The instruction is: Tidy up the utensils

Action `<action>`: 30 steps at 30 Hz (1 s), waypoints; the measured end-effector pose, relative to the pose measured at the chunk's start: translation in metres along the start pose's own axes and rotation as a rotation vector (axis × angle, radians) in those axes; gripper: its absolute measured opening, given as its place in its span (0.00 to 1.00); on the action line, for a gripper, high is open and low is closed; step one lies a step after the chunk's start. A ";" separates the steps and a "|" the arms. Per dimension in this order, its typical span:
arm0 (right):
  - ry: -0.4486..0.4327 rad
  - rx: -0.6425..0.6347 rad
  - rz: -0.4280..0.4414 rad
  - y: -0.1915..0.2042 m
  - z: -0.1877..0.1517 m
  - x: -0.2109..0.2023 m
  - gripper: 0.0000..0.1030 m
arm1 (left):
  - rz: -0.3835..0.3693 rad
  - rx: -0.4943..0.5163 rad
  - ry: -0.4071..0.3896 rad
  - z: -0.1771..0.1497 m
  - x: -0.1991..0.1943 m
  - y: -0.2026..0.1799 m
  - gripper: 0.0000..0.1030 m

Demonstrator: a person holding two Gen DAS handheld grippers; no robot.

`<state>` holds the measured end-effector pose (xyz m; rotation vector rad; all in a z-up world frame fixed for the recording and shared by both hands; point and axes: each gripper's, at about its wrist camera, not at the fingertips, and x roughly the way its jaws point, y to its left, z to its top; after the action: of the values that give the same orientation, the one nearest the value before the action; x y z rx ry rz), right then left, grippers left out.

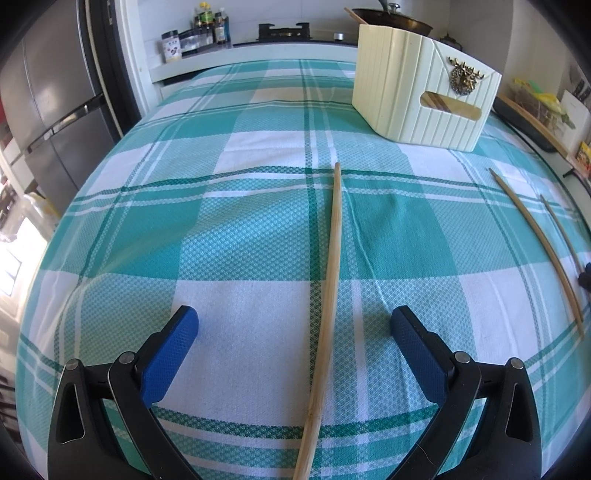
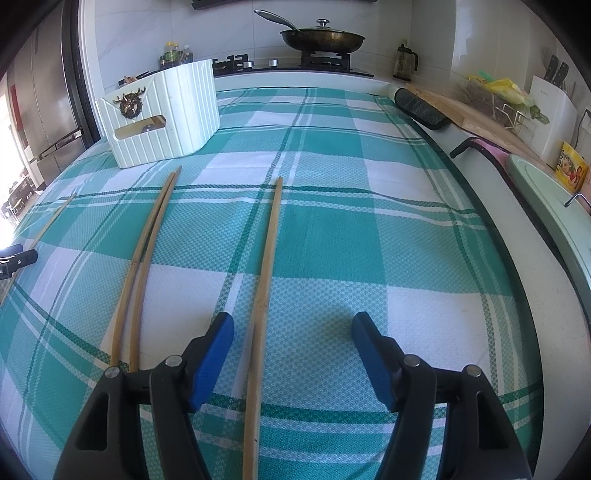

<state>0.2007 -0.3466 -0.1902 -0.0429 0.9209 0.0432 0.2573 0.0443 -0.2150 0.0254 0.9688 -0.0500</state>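
Note:
A long wooden chopstick (image 1: 332, 258) lies on the green-and-white checked cloth (image 1: 221, 221), pointing away between the blue pads of my left gripper (image 1: 293, 325). Those jaws stand wide open and clear of it. My right gripper (image 2: 292, 330) is open too, around another chopstick (image 2: 267, 266) that lies nearer its left pad without touching. A pair of chopsticks (image 2: 142, 254) rests just left of the right gripper, seen in the left wrist view as chopsticks (image 1: 533, 229) at the right. A cream ribbed utensil box (image 1: 417, 99) with a brass ornament, the box (image 2: 170, 110), stands at the far side.
Behind the cloth is a stove with a lidded pan (image 2: 321, 37) and bottles (image 1: 207, 26). A fridge (image 1: 55, 110) stands at the left. A black mat (image 2: 421, 107), a wooden board, a knife block (image 2: 554, 110) and a pale green tray (image 2: 546, 195) line the right counter.

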 end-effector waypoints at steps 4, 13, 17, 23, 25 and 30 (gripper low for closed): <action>-0.001 0.000 -0.002 0.001 0.000 0.000 0.66 | 0.000 0.000 0.000 0.000 0.000 0.000 1.00; -0.001 0.000 0.000 0.001 0.000 0.000 0.66 | 0.000 0.000 -0.001 0.000 0.000 0.000 1.00; -0.002 0.000 -0.001 0.000 0.000 0.000 0.66 | -0.001 -0.001 -0.001 0.000 0.000 0.000 1.00; -0.002 0.000 -0.002 0.001 0.000 -0.001 0.66 | -0.032 0.046 0.046 0.002 -0.001 0.000 1.00; 0.021 -0.005 -0.012 0.002 0.000 -0.002 0.66 | -0.071 0.090 0.109 0.007 0.000 0.001 0.99; 0.190 -0.075 0.037 0.005 0.014 0.002 0.66 | -0.108 0.177 0.179 0.025 0.009 0.003 0.94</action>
<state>0.2124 -0.3412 -0.1837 -0.1011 1.1102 0.1098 0.2833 0.0459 -0.2083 0.1429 1.1421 -0.2362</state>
